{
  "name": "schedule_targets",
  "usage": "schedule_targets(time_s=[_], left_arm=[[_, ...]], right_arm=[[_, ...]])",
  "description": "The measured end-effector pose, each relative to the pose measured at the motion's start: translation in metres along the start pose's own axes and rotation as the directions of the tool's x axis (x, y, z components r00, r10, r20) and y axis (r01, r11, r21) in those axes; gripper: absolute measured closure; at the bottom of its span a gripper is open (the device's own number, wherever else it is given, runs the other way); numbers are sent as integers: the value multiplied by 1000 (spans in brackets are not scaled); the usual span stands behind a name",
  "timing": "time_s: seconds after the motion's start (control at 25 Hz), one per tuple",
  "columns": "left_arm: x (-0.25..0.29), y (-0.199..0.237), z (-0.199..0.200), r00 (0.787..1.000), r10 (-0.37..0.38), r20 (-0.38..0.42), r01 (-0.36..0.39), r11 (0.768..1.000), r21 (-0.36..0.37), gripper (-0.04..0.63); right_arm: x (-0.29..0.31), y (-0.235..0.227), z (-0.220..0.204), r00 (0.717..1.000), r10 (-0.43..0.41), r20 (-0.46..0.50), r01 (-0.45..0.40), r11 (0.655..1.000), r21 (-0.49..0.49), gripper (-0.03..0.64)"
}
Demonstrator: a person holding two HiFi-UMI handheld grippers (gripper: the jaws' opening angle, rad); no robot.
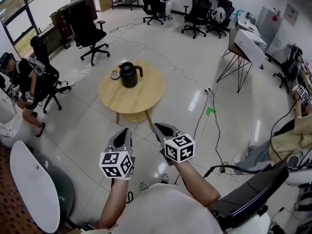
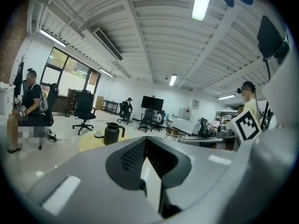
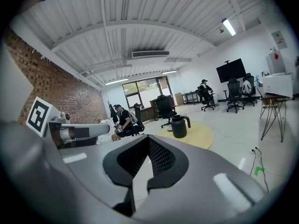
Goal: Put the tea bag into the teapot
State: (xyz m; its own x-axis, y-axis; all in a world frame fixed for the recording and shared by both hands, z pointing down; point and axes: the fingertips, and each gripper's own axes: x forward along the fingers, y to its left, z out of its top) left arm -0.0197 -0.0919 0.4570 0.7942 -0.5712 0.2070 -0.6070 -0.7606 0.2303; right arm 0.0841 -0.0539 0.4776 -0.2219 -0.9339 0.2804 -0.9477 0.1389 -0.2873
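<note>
Teapot (image 1: pixel 128 75) is black and upright with its handle to the right. It stands on the round wooden table (image 1: pixel 141 99), toward the far edge and left of centre. Small round dish (image 1: pixel 115 75) sits just beside the teapot at the far-left edge; too small to tell whether the tea bag lies on it.

Left gripper (image 1: pixel 127 129) and right gripper (image 1: pixel 156 126) are held in the air side by side, well apart from the table's near edge, tips pointing toward it.

Left gripper view: jaws clenched, tips together, nothing between them. Right gripper view: same — jaws closed on nothing.

Office chair (image 1: pixel 90 33) stands beyond the table's far-left side.
</note>
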Motion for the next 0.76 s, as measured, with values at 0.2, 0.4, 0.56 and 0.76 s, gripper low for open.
schedule_targets(time_s=[0.2,0.4,0.56,0.76], left_arm=[[0,-4,-7,1000,-2,-12,2,1000,5,583],[-3,-4,-6,1000,9,-7,-9,1000,9,583],[-4,-9,-7,1000,14,-5,-14,1000,9,583],[0,-15,-4,1000,17,-10,-17,1000,16,583]], right_arm=[[-5,0,-3,1000,2,9,-2,1000,6,617],[-7,3,2,1000,13,24,-13,1000,-9,617],[-12,2,3,999,16,31,-16,1000,-4,617],[-18,1,7,999,24,32,-23,1000,-11,617]])
